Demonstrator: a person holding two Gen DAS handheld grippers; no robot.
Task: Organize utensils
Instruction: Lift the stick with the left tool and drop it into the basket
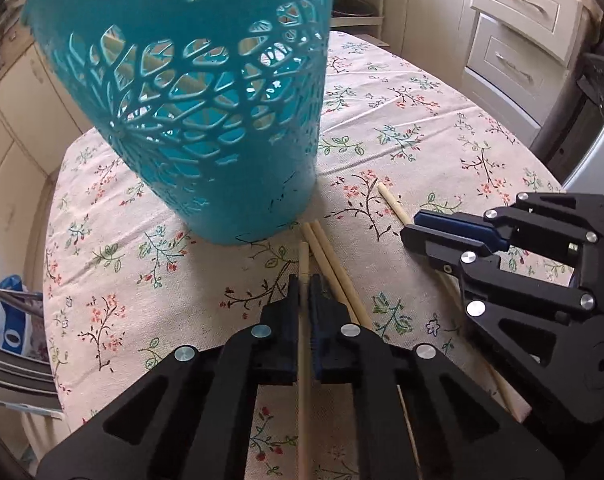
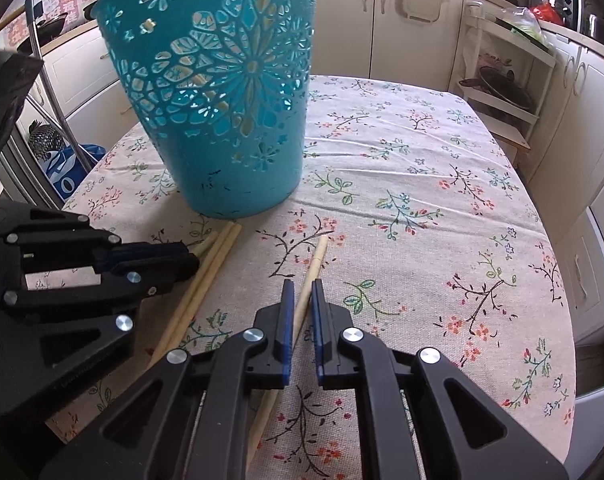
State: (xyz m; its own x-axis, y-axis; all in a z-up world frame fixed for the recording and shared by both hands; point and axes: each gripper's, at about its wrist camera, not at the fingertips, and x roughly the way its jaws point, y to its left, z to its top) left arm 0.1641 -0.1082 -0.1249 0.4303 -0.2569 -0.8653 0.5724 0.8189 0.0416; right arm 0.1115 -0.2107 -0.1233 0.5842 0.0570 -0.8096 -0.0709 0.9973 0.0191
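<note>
Teal openwork basket (image 2: 217, 92) upright on floral-clothed table (image 2: 422, 184). Just before its base: a pair of loose chopsticks (image 1: 334, 268). Left gripper (image 1: 304, 284) fingers clamped on one chopstick (image 1: 303, 260). Right gripper (image 2: 302, 288) fingers nearly closed, pinching another chopstick (image 2: 316, 260).

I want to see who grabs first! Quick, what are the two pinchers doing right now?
Left gripper: shut on a chopstick.
Right gripper: shut on another chopstick.
</note>
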